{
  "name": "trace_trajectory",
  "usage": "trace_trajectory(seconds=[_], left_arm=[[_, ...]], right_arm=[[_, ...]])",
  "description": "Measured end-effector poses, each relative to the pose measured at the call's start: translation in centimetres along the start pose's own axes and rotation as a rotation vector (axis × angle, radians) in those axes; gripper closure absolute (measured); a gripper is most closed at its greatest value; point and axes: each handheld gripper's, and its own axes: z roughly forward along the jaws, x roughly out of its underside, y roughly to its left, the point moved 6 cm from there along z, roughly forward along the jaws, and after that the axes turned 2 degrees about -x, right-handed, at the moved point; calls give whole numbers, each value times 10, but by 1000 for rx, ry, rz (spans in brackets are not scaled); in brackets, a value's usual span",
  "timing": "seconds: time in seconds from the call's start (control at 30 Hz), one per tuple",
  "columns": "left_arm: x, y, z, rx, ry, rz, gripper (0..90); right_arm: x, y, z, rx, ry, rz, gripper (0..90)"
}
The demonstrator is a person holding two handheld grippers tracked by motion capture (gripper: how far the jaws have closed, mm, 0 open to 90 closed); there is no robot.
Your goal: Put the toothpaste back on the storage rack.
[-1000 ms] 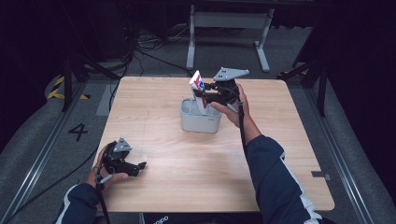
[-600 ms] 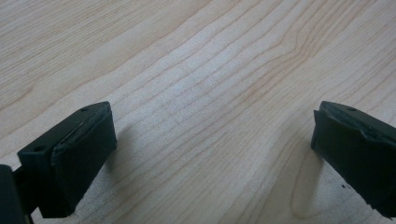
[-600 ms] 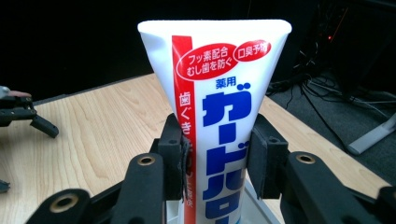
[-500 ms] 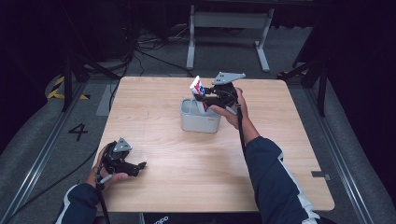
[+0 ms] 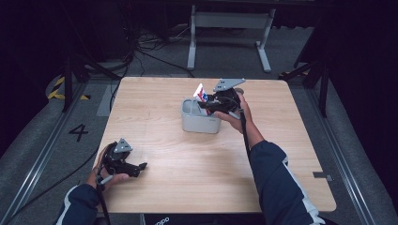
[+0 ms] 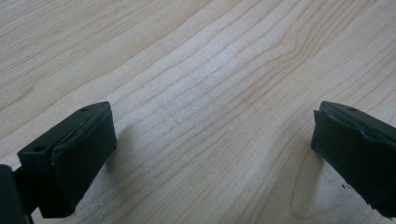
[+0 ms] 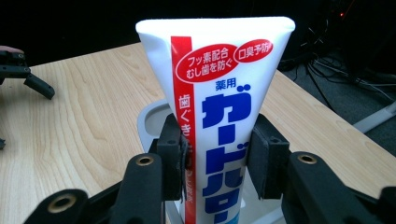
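My right gripper (image 5: 205, 103) (image 7: 217, 154) is shut on a white toothpaste tube (image 5: 201, 93) (image 7: 219, 88) with red and blue print, its pads pressing both sides. The tube stands upright with its lower end inside a small grey bin (image 5: 199, 117) (image 7: 152, 114) at the middle of the wooden table (image 5: 159, 93). My left gripper (image 5: 136, 167) (image 6: 212, 154) rests low over the table near its front left corner, jaws wide open with bare wood between them.
A grey metal stand (image 5: 228, 28) and several cables (image 5: 141, 51) lie on the dark floor beyond the table's far edge. A painted 4 (image 5: 78, 132) marks the floor at the left. In the right gripper view the left gripper (image 7: 21, 72) shows far off.
The right gripper has sunk a little with the tube, lowering it further into the grey bin. The left gripper has stayed where it was.
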Motion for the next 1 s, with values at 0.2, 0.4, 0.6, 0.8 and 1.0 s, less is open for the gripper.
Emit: trace_trajectory(seconds=[0.2, 0.4, 0.6, 0.8, 1.0], left_arm=[[0, 0, 0, 0, 0, 0, 5], [0, 0, 0, 0, 1, 2, 5], [0, 0, 0, 0, 2, 3, 5], [0, 0, 0, 0, 2, 3, 5], [0, 0, 0, 1, 1, 3, 5]], right_arm=[[6, -1, -2, 2, 37, -1, 618], [12, -2, -2, 6, 83, -12, 613], [16, -3, -2, 8, 117, -15, 605], [16, -3, -4, 6, 129, -17, 601], [16, -2, -5, -1, 135, -17, 593]])
